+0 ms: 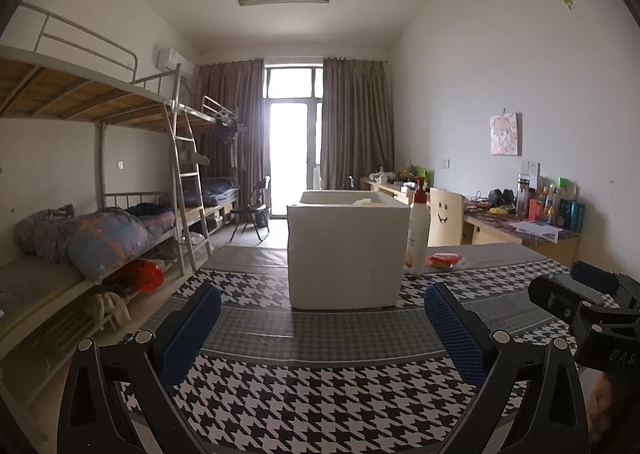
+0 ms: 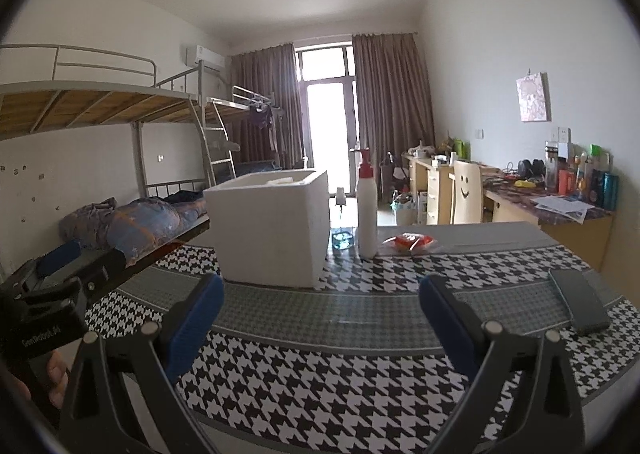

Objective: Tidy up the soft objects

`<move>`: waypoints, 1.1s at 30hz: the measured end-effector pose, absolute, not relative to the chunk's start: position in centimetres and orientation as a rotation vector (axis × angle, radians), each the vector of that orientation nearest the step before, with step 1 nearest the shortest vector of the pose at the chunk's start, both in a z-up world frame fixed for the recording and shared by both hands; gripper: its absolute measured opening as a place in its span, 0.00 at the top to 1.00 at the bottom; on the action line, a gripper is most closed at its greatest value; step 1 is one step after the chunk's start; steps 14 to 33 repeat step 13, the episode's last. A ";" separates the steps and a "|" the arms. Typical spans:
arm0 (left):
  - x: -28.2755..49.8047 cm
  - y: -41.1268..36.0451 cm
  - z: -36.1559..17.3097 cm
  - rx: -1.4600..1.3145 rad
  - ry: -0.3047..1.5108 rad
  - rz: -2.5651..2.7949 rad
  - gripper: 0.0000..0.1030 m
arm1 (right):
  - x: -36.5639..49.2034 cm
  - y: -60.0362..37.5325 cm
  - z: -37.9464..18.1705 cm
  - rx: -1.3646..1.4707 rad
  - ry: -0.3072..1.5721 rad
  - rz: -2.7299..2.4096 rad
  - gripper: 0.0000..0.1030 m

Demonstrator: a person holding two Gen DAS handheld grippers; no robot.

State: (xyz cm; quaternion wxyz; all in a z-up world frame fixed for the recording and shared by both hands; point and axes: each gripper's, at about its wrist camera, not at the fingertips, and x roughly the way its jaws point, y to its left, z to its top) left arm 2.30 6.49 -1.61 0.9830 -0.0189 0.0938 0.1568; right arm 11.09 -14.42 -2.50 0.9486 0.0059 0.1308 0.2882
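A white foam box [image 1: 346, 250] stands on the houndstooth tablecloth [image 1: 320, 386], ahead of both grippers; it also shows in the right wrist view [image 2: 272, 226]. A pale item peeks over its rim [image 1: 366, 203]. A red and orange soft packet [image 1: 444, 260] lies behind the box to the right, and shows in the right wrist view [image 2: 412, 243]. My left gripper [image 1: 322, 306] is open and empty above the cloth. My right gripper [image 2: 320, 302] is open and empty, to the right of the left one.
A white pump bottle [image 2: 367, 210] with a red collar stands beside the box, and a small blue-tinted glass bottle [image 2: 342, 232] is between them. A dark phone [image 2: 578, 304] lies at the right on the cloth. Bunk beds [image 1: 100, 214] line the left wall, desks [image 1: 520, 230] the right.
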 end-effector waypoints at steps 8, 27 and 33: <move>2.5 6.5 -1.6 -0.035 0.192 0.311 0.01 | 10.7 -14.3 -2.3 -0.003 0.261 0.582 0.03; 2.6 6.3 -1.6 -0.032 0.192 0.310 0.01 | 10.6 -14.6 -2.2 -0.001 0.263 0.578 0.03; 2.6 6.3 -1.6 -0.032 0.192 0.310 0.01 | 10.6 -14.6 -2.2 -0.001 0.263 0.578 0.03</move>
